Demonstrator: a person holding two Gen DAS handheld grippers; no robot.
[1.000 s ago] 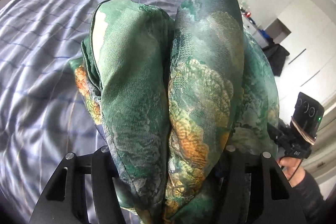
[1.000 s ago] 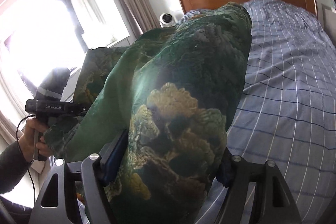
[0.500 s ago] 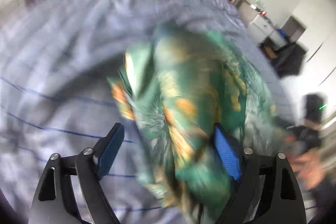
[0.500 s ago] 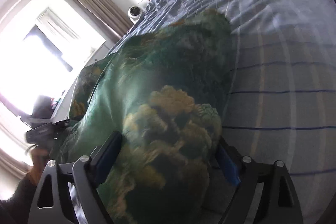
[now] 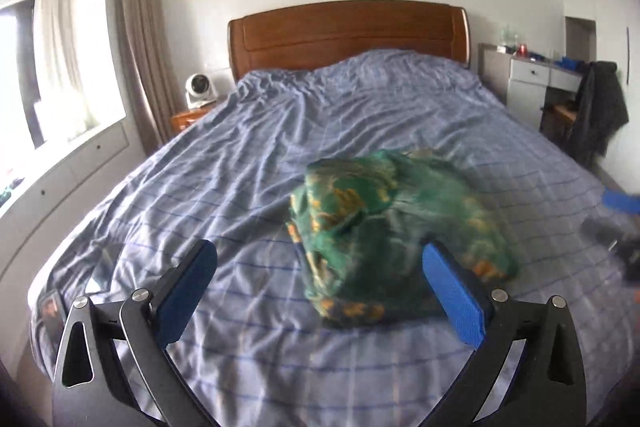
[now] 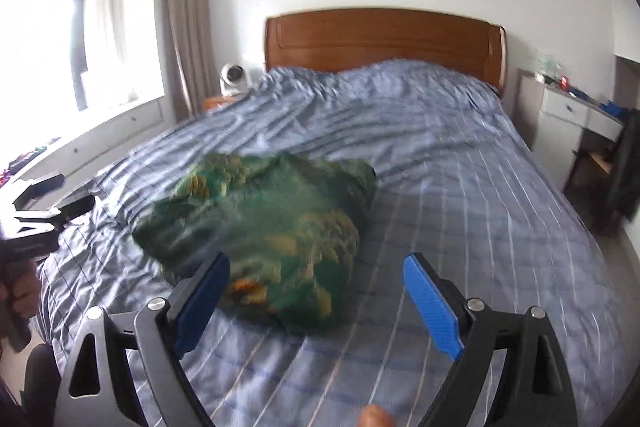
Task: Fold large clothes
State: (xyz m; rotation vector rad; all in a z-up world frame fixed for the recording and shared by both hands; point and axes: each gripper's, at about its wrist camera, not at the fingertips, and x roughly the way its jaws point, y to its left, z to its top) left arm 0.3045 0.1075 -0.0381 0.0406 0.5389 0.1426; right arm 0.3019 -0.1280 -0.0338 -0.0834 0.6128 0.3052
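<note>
**Desk:** What has changed since a second ago?

**Photographer:** Both grippers had the garment (image 5: 396, 239) bunched between their fingers and lifted close to the lenses. Now it lies on the bed (image 5: 248, 155), and the left gripper (image 5: 320, 287) and right gripper (image 6: 316, 291) are both spread wide with nothing between the blue pads (image 5: 452, 291), drawn back above the near edge of the mattress.

**Desk:** How does the cloth look?

**Photographer:** A thick, rumpled bundle of dark green fabric with orange and gold print, layered rather than flat. Its edges are motion-blurred in both views, so fine folds cannot be made out.

**Desk:** Where does it sit, and which way does it run?

**Photographer:** In the near half of the striped blue bedsheet, well short of the wooden headboard (image 5: 348, 31). In the left view it is right of centre, partly behind the right pad. In the right view (image 6: 264, 235) it is left of centre, touching the left pad's outline. Its long axis runs roughly across the bed, angled slightly toward the headboard.
</note>
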